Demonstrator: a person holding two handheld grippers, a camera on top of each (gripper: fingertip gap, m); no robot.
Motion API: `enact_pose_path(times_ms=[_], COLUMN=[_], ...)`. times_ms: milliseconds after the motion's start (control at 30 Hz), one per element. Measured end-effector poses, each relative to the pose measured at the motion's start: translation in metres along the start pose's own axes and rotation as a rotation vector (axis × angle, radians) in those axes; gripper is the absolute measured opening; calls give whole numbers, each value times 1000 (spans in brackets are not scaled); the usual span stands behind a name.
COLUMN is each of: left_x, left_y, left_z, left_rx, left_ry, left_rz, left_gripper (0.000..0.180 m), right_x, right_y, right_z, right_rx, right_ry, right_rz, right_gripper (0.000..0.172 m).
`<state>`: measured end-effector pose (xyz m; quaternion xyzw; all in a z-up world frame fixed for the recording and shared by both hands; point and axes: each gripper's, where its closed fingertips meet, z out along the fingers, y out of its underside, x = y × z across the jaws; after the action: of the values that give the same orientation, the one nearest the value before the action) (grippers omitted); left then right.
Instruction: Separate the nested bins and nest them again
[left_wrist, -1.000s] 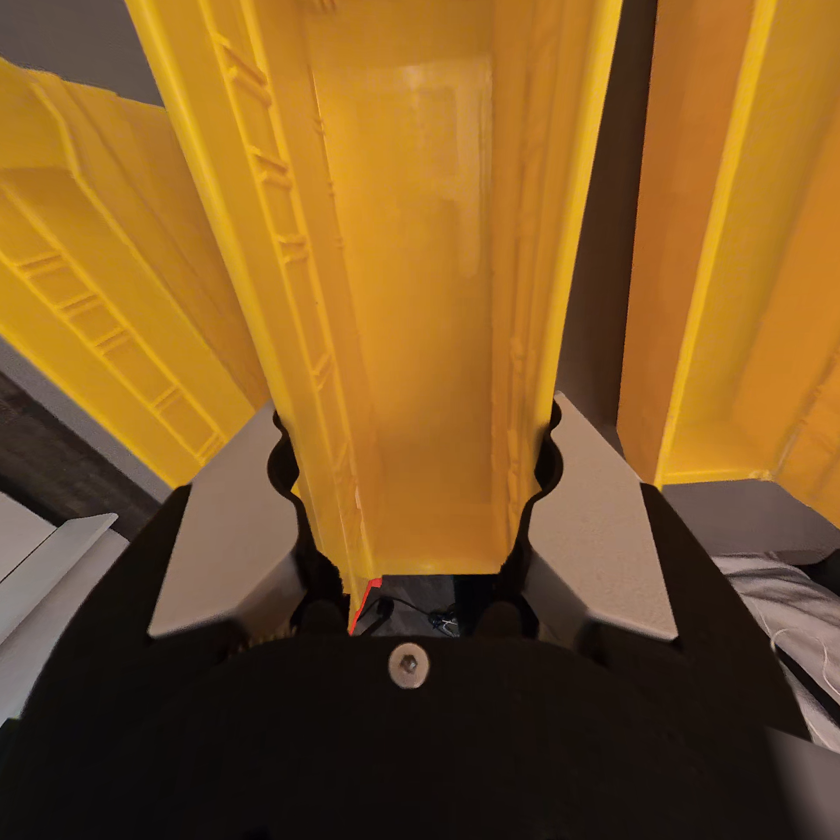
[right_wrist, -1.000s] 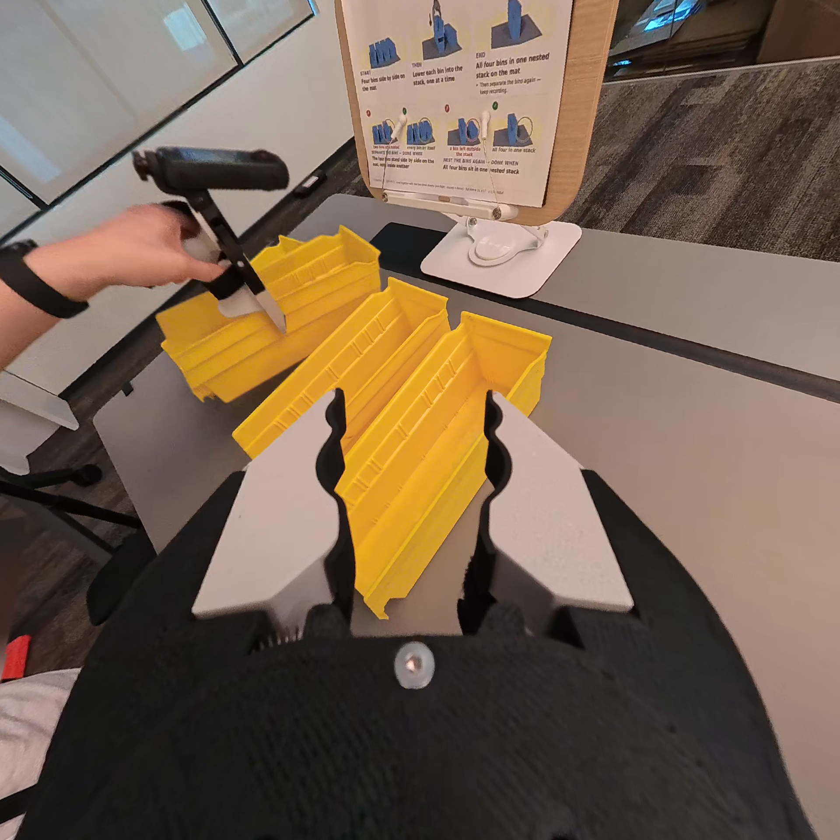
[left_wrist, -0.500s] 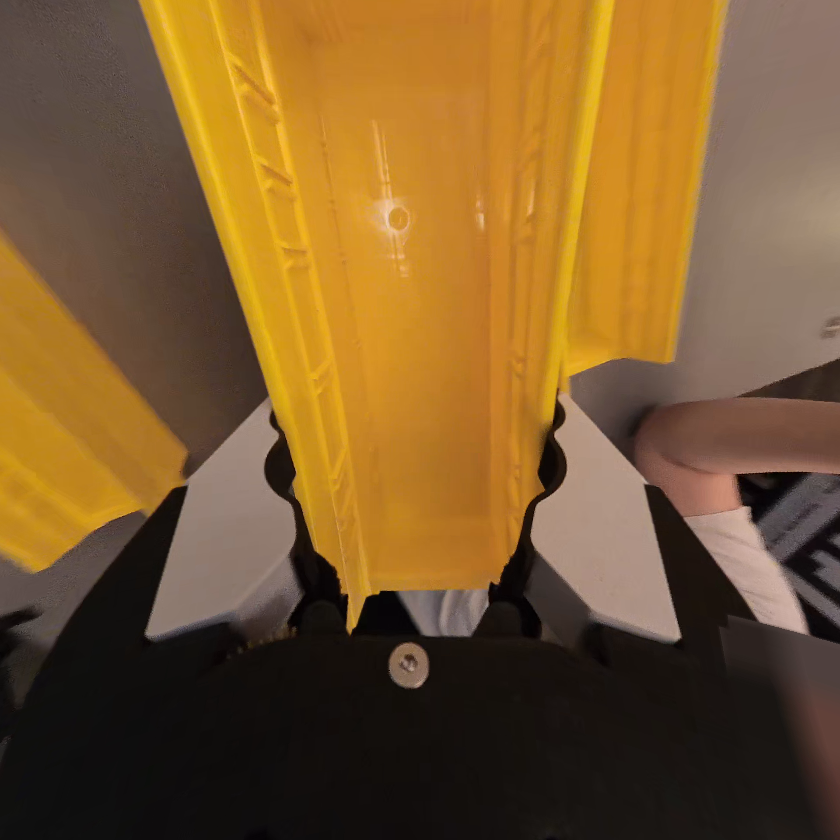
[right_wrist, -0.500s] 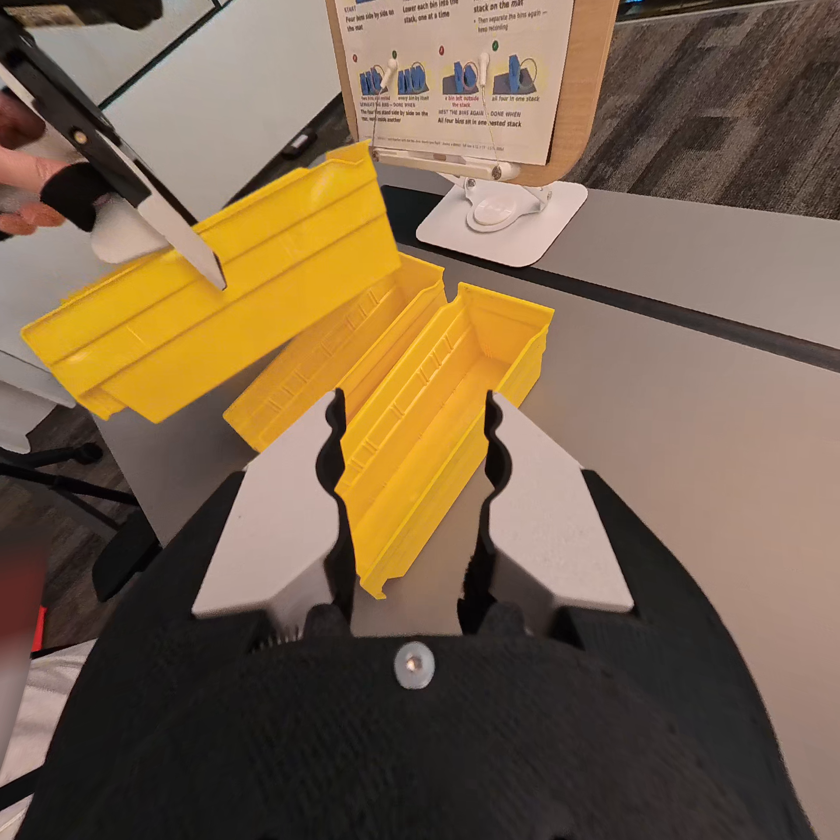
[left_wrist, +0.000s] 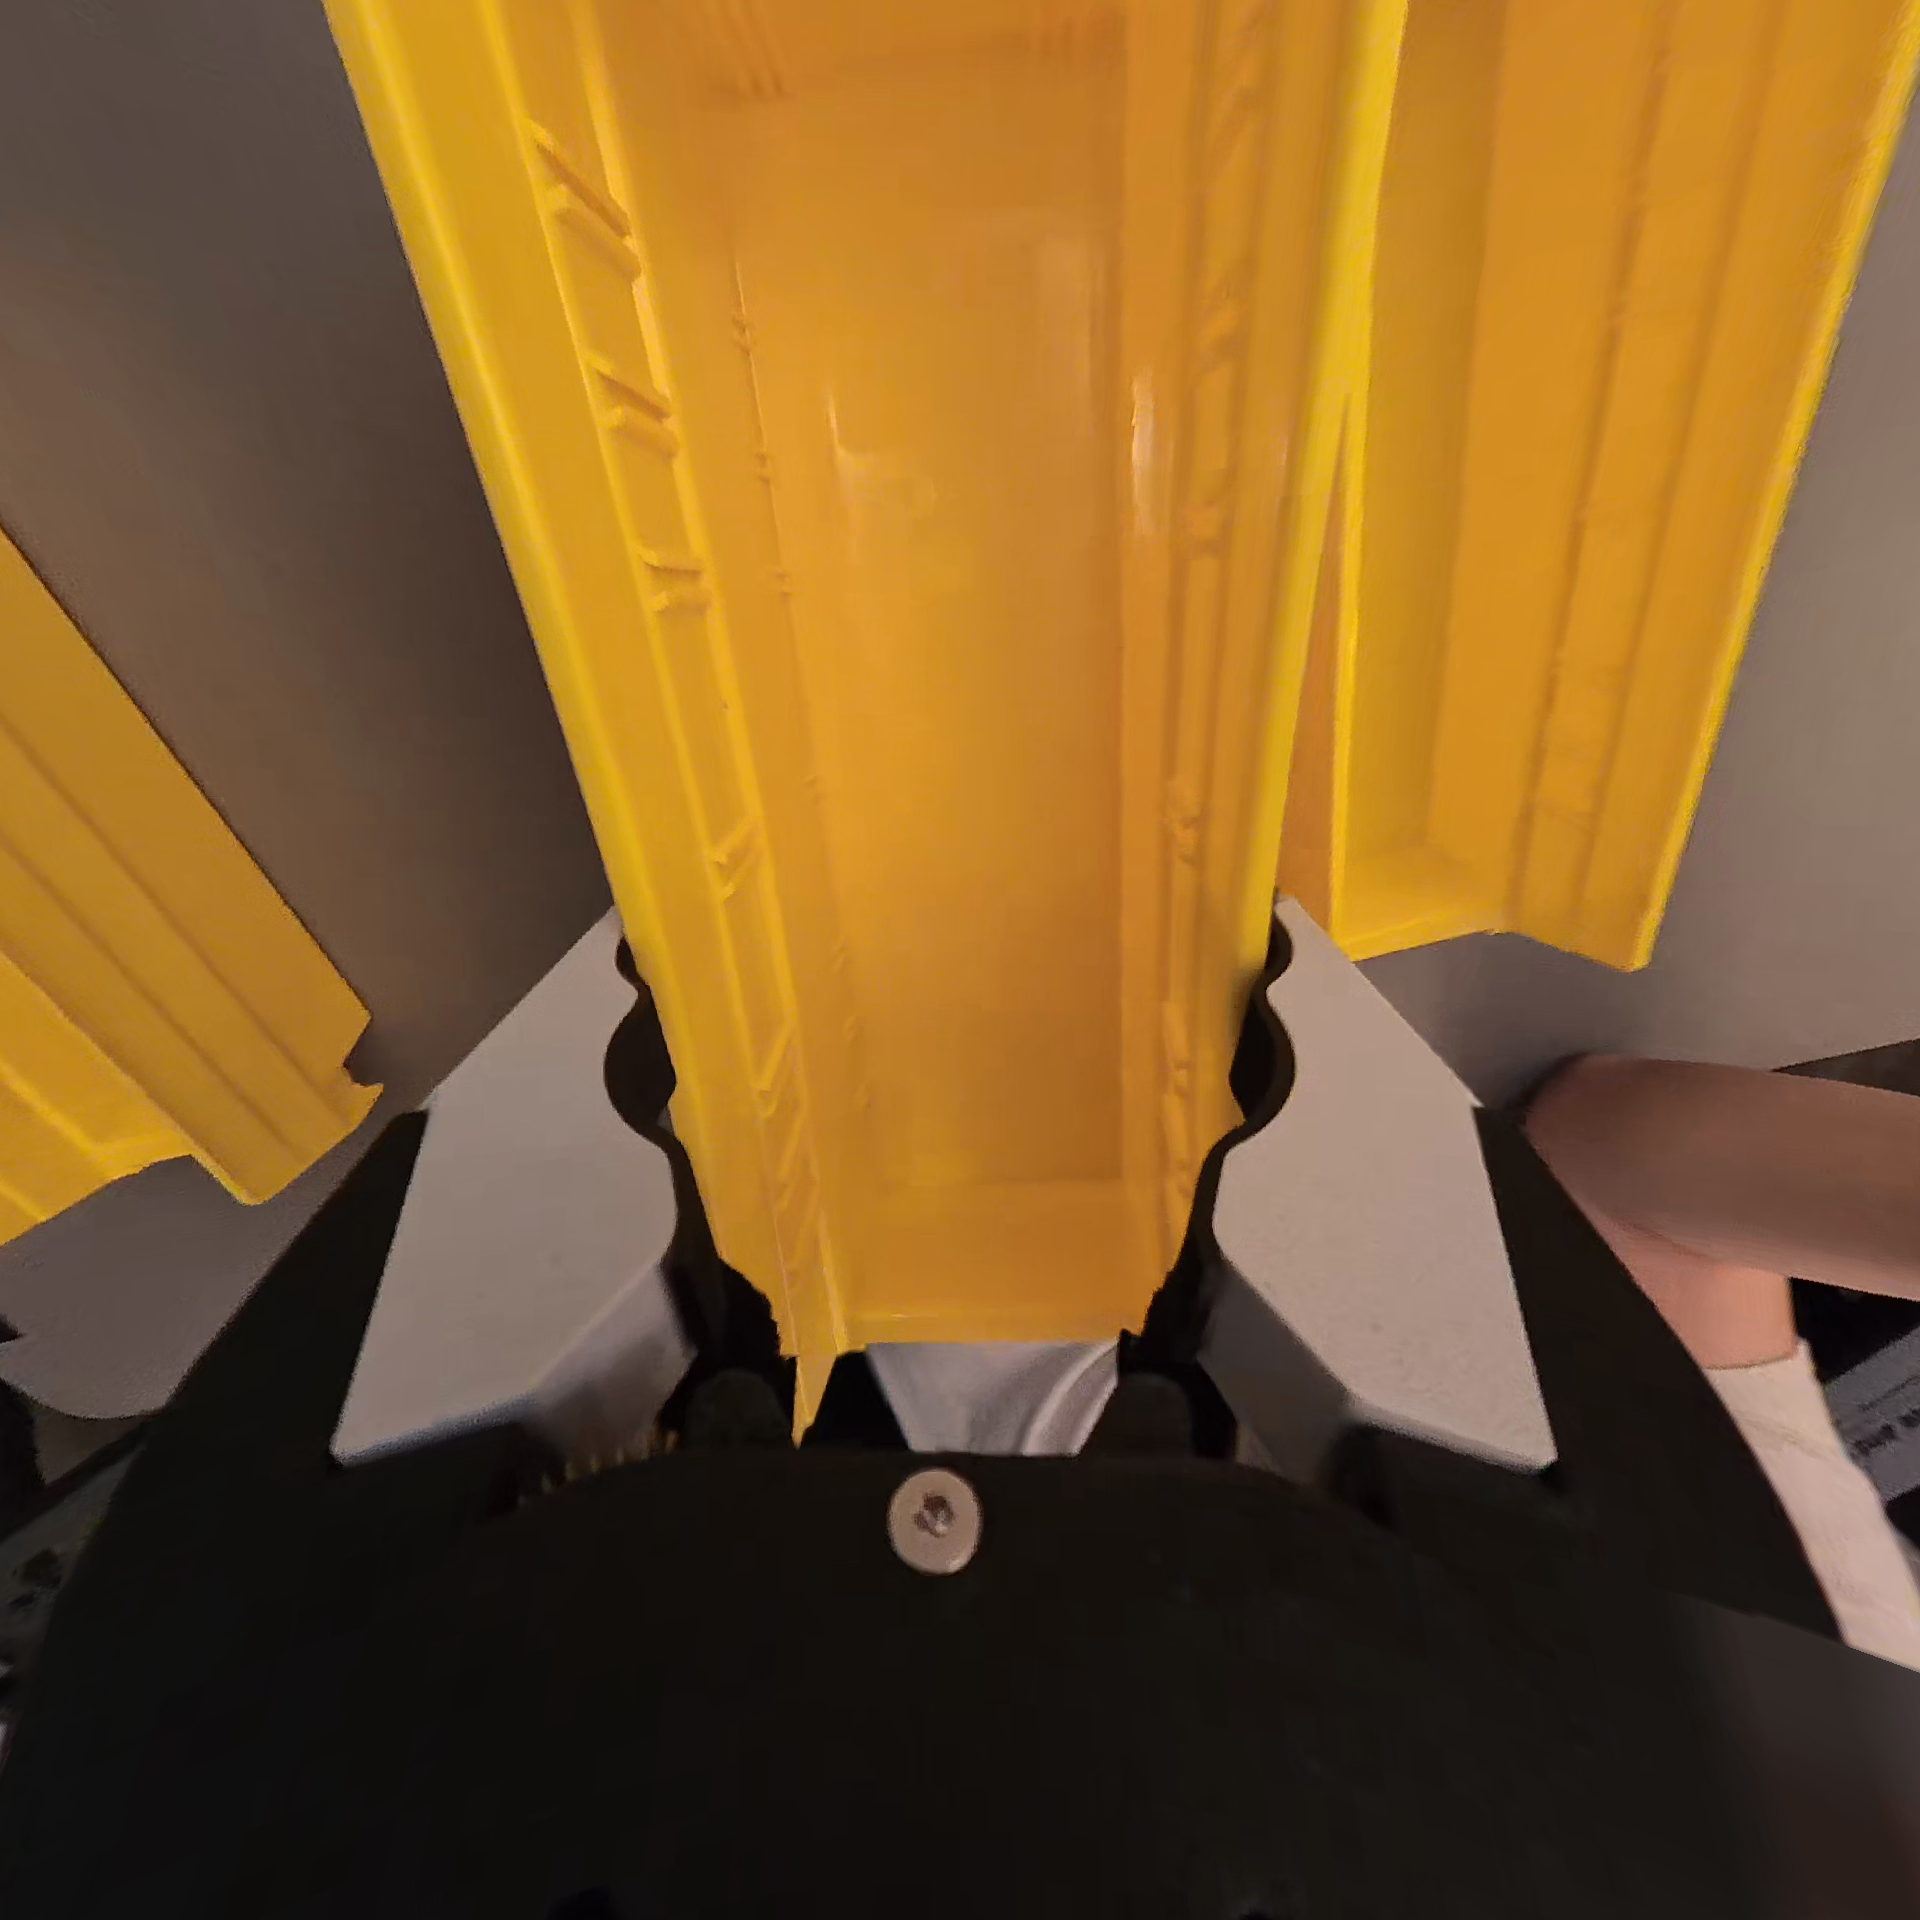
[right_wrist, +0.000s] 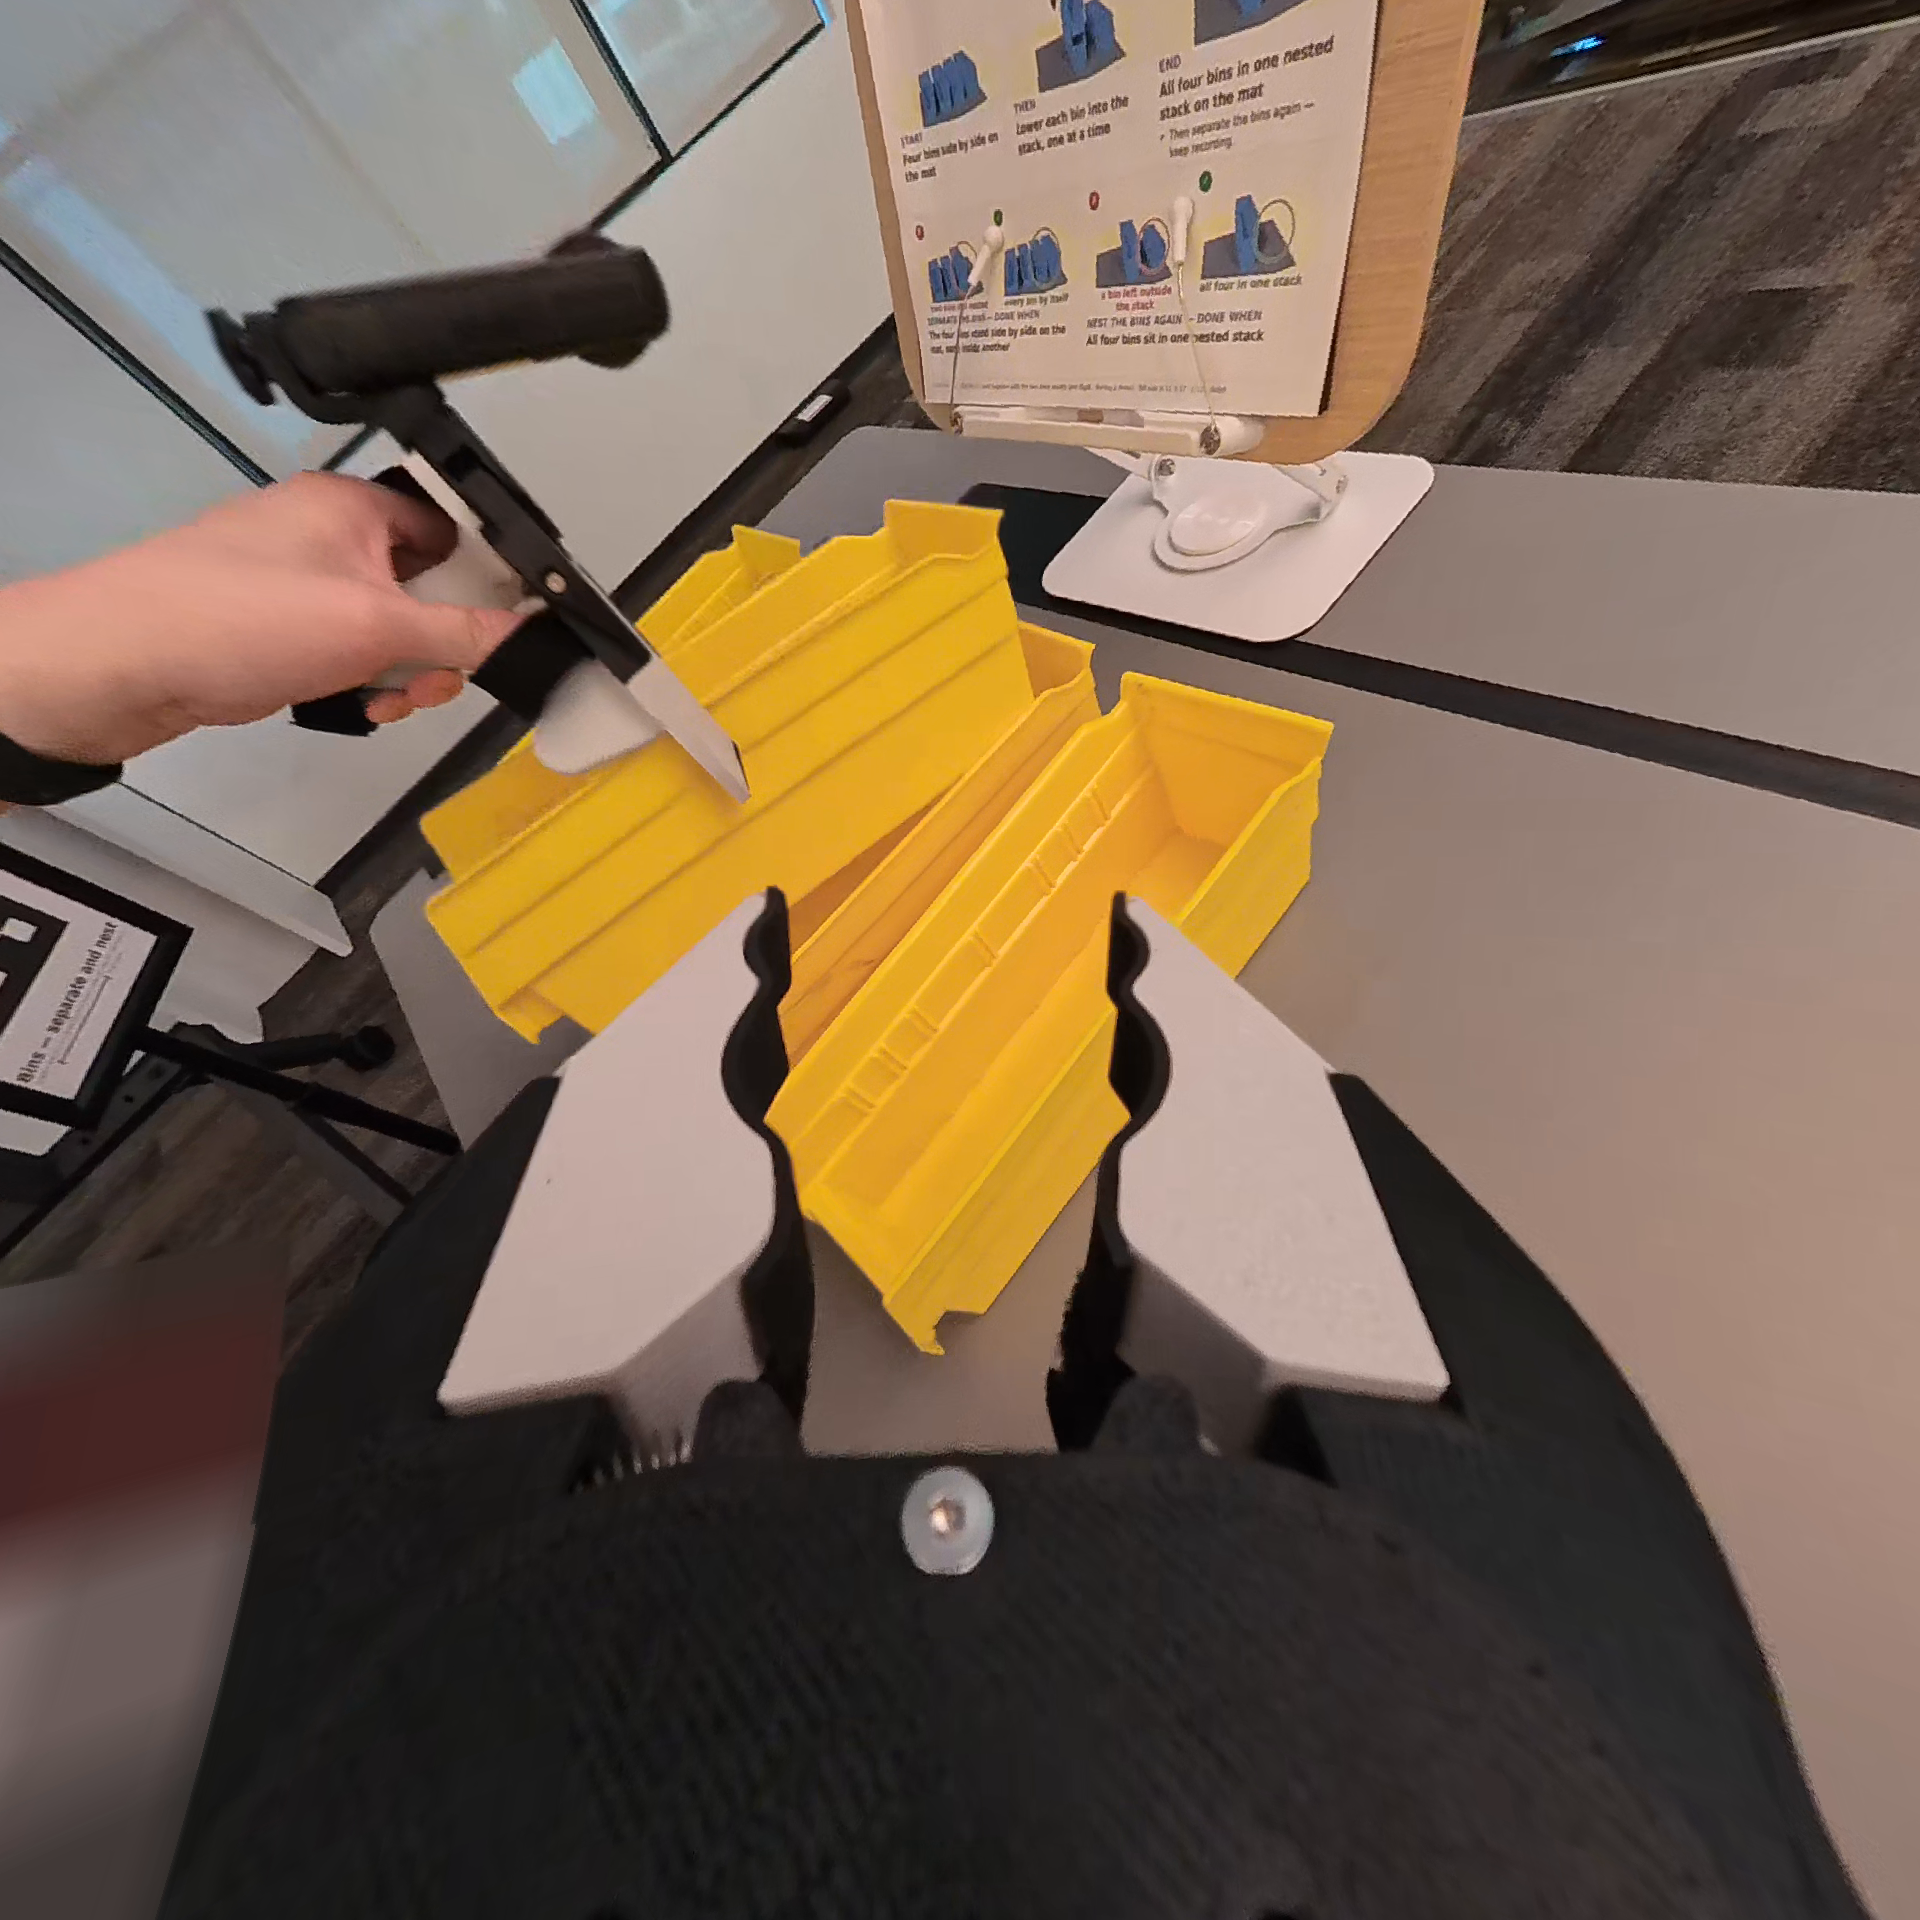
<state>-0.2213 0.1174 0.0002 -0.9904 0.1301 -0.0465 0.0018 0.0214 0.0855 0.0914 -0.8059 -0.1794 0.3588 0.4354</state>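
Two tools are in use, one per hand. Left tool: jaws spread wide and clamped across a long yellow bin, both grey fingers pressed against the outer faces of its side walls near one end; the bin runs away from the tool, open side toward the camera, interior bare. In the right wrist view this held bin hangs tilted above the table, with the left tool gripping it from above and a hand on the handle. Right tool: jaws at a moderate gap, gripping nothing; it hovers above the near end of a second yellow bin, which lies on the table just beyond and between the fingers, not touched by them. That bin sits upright, open top up, with nothing inside. Just beside it on the left lies a third yellow bin, partly covered by the held one; contents cannot be judged. Behind the held bin a further yellow edge shows. Farthest back, an instruction board on a white stand occupies the rear of the table.
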Motion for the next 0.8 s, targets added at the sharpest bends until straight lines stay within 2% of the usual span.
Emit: enact_pose_path(times_ms=[233, 433, 633, 800], left_x=[-3, -2, -8, -4], left_y=[-1, -14, -23, -25], left_z=[22, 35, 63, 65], left_rx=[-15, 52, 105, 91], left_ry=[-24, -52, -113, -142], left_rz=[-37, -43, -75, -54], left_gripper=[111, 114, 120, 121], right_x=[-12, -5, -8, -17], right_y=[-5, -4, -2, -1], right_z=[-13, -12, -12, -8], right_rx=[49, 41, 35, 16], right_ry=[-37, -25, -14, -20], right_rz=[-18, 0, -2, -27], right_gripper=[61, 61, 61, 61])
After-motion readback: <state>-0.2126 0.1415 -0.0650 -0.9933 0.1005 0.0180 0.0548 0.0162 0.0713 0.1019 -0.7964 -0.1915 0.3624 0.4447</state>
